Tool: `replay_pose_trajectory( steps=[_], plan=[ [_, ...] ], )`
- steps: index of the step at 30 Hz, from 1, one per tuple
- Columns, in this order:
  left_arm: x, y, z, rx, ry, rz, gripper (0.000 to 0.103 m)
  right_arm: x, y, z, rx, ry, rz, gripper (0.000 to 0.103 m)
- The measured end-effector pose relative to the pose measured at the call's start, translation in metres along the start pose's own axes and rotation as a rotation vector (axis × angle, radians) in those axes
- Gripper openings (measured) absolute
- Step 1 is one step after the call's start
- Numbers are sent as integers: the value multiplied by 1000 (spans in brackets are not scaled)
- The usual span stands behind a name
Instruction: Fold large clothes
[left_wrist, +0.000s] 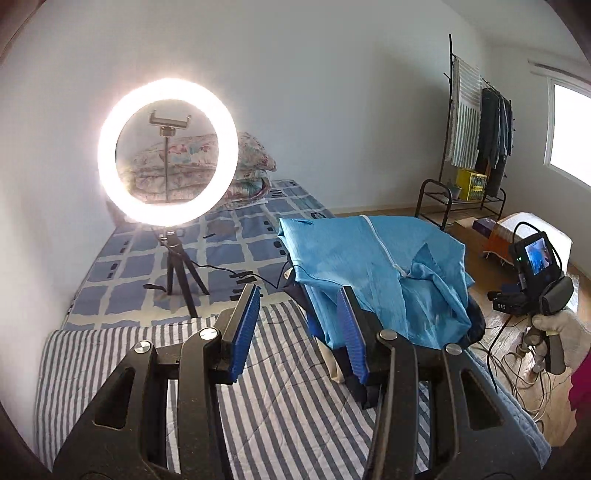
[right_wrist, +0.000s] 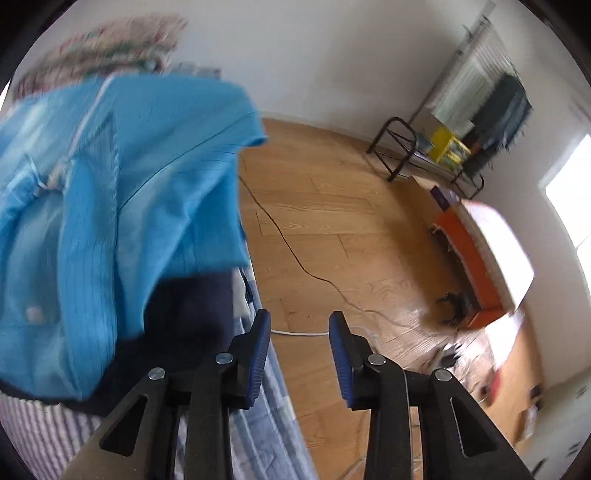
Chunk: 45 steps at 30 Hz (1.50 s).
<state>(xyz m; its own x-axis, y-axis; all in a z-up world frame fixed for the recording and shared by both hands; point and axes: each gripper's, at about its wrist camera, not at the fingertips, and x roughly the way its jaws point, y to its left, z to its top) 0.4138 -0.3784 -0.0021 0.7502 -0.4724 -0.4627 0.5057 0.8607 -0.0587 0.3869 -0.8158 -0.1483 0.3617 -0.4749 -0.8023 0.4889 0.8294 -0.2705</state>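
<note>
While the blue garment (left_wrist: 373, 273) lies heaped on darker clothing at the bed's edge, neither gripper is closed on it. Seen from the left wrist, the left gripper (left_wrist: 299, 328) is held with its jaws parted to a moderate gap and nothing between the pads; the striped blanket (left_wrist: 258, 387) shows through the gap, and the garment is found at about one o'clock, just beyond the right-hand finger. A lit ring light (left_wrist: 168, 151) on a small tripod is placed at eleven o'clock on the checked bedsheet (left_wrist: 147, 266). At three o'clock the right gripper's handle is seen in a gloved hand (left_wrist: 561, 332).

From the right wrist, the right gripper (right_wrist: 299, 354) is likewise held partly apart and empty, over the wooden floor (right_wrist: 332, 221) beside the bed. The garment, blurred, is seen at ten o'clock, with a dark cable (right_wrist: 288, 243) trailing at twelve.
</note>
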Motion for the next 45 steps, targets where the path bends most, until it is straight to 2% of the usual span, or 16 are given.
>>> replay_pose_trajectory(
  steps=[2, 4, 6, 7, 8, 13, 15, 17, 20, 21, 24, 25, 32, 37, 41, 45],
  plan=[
    [-26, 3, -2, -4, 13, 4, 45, -17, -18, -14, 61, -8, 36, 34],
    [-56, 5, -6, -9, 19, 10, 46, -43, -28, -23, 68, -53, 35, 36],
    [-89, 5, -13, -17, 3, 24, 64, -77, -38, -35, 92, -114, 73, 47],
    [-104, 5, -16, -24, -3, 30, 68, -94, -41, -44, 102, -137, 93, 54],
    [-118, 5, -18, -27, -4, 28, 68, -109, -43, -54, 105, -153, 101, 55],
    [-194, -7, -33, -19, -30, 16, 69, -200, -40, -103, 82, -259, 162, 57],
    [-227, -15, -39, -8, -54, 12, 77, -239, -41, -121, 69, -311, 191, 61],
    [-256, -22, -45, -3, -75, 15, 80, -275, -36, -138, 57, -366, 208, 71],
    [-289, -31, -56, -4, -90, 10, 87, -325, -35, -169, 41, -432, 260, 74],
    [-297, -34, -60, -2, -91, 8, 91, -337, -34, -178, 36, -447, 272, 74],
    [-319, -43, -76, 11, -95, 1, 92, -365, -23, -202, 12, -500, 284, 84],
    [-324, -45, -81, 11, -97, 1, 93, -372, -20, -211, 9, -515, 282, 87],
    [-331, -53, -118, -25, -72, -6, 95, -375, -2, -251, 41, -548, 324, 90],
    [-317, -57, -142, -5, -38, 17, 95, -358, 11, -268, 91, -529, 345, 90],
    [-308, -56, -157, -5, -45, 37, 103, -340, 24, -277, 128, -510, 367, 96],
    [-294, -55, -166, 11, -24, 70, 103, -324, 37, -286, 142, -513, 372, 98]
  ],
)
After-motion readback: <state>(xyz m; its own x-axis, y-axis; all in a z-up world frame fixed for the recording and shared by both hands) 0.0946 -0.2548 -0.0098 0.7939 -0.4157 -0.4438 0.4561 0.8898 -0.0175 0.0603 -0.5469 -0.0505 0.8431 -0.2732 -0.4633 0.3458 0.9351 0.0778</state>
